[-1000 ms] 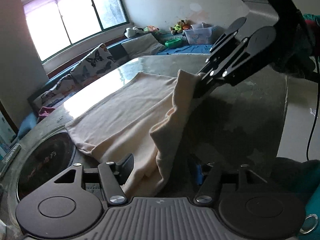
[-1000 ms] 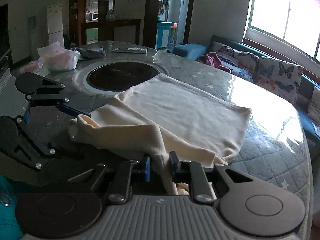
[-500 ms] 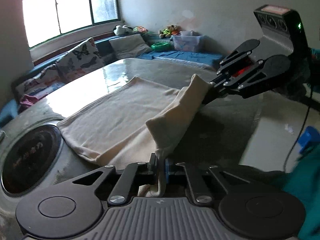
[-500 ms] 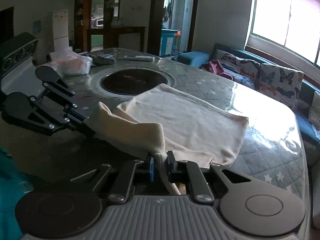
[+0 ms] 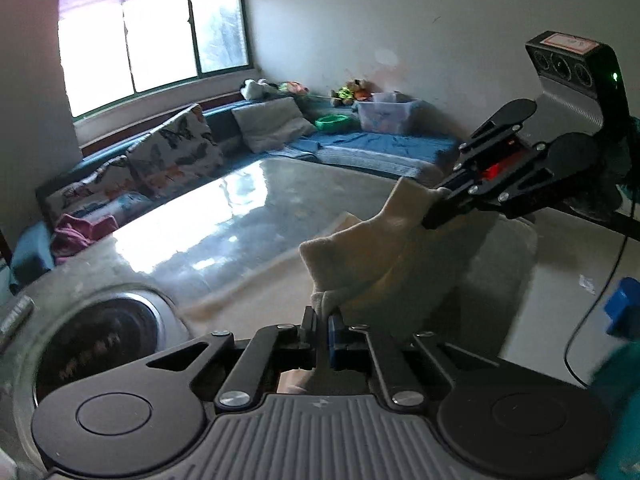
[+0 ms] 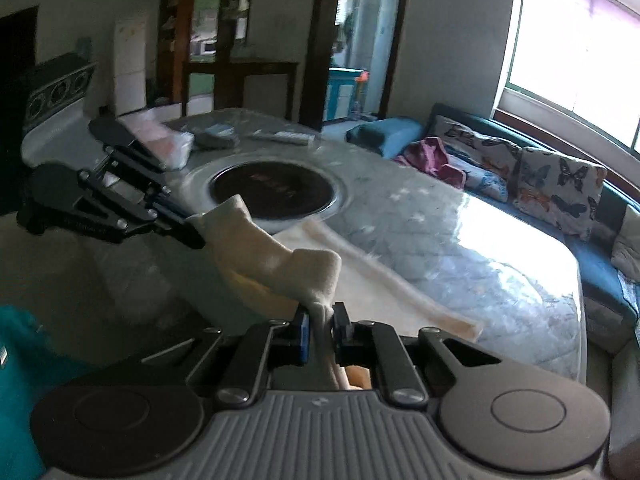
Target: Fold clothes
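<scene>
A cream cloth (image 5: 360, 248) hangs between my two grippers above the near edge of the grey quilted table (image 5: 248, 204). My left gripper (image 5: 322, 322) is shut on one corner of it. My right gripper (image 6: 320, 320) is shut on the other corner. In the left wrist view the right gripper (image 5: 434, 202) shows at upper right, pinching the cloth. In the right wrist view the left gripper (image 6: 192, 226) shows at left, pinching the cloth (image 6: 280, 256). The cloth's far part trails on the table (image 6: 400, 292), blurred.
A round dark inset (image 6: 276, 188) sits in the table (image 6: 480, 248). A plastic bag (image 6: 160, 144) and a remote (image 6: 280, 136) lie at its far end. A sofa with butterfly cushions (image 6: 552, 188) runs along the window side. A blue object (image 5: 620, 312) lies on the floor.
Both grippers have lifted and pulled the cloth's held edge toward the table's near edge. Most of the cloth has slid off the tabletop's middle. The left gripper closed on the cloth a second ago.
</scene>
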Action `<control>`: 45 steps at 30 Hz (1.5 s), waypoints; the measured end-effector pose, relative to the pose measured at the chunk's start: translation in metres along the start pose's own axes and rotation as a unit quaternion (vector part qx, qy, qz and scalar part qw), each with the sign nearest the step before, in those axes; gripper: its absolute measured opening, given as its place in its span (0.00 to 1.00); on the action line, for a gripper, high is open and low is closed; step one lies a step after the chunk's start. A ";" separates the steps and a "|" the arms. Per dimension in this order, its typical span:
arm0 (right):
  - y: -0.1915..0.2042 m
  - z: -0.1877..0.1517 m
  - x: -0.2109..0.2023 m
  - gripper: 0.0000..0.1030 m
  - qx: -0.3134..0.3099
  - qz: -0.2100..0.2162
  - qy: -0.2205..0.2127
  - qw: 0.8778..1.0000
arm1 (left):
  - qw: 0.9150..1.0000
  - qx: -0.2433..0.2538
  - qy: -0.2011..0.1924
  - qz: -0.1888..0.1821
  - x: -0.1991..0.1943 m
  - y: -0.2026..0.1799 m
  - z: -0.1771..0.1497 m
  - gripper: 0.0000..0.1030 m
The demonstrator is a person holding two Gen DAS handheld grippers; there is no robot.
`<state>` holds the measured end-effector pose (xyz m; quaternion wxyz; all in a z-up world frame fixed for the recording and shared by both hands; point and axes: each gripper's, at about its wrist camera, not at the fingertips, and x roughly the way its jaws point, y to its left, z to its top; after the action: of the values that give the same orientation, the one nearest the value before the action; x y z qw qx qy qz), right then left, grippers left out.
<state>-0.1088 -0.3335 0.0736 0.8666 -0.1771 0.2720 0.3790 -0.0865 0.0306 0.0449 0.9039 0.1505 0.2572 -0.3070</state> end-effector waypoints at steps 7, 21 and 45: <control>-0.045 0.033 0.055 0.09 0.003 -0.032 0.008 0.999 | 0.999 -0.012 0.009 0.033 0.061 0.047 0.030 0.05; -0.105 -0.002 0.183 0.26 0.141 -0.088 0.061 0.984 | 0.989 -0.075 0.089 0.089 0.174 0.094 0.010 0.16; -0.111 -0.014 0.174 0.28 0.213 -0.078 0.040 0.973 | 0.982 -0.175 0.062 0.027 0.161 0.082 0.038 0.25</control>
<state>0.0686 -0.3151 -0.0317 0.8996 -0.0245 0.3663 0.2365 0.0890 -0.0002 -0.0042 0.9065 0.0159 0.3584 -0.2225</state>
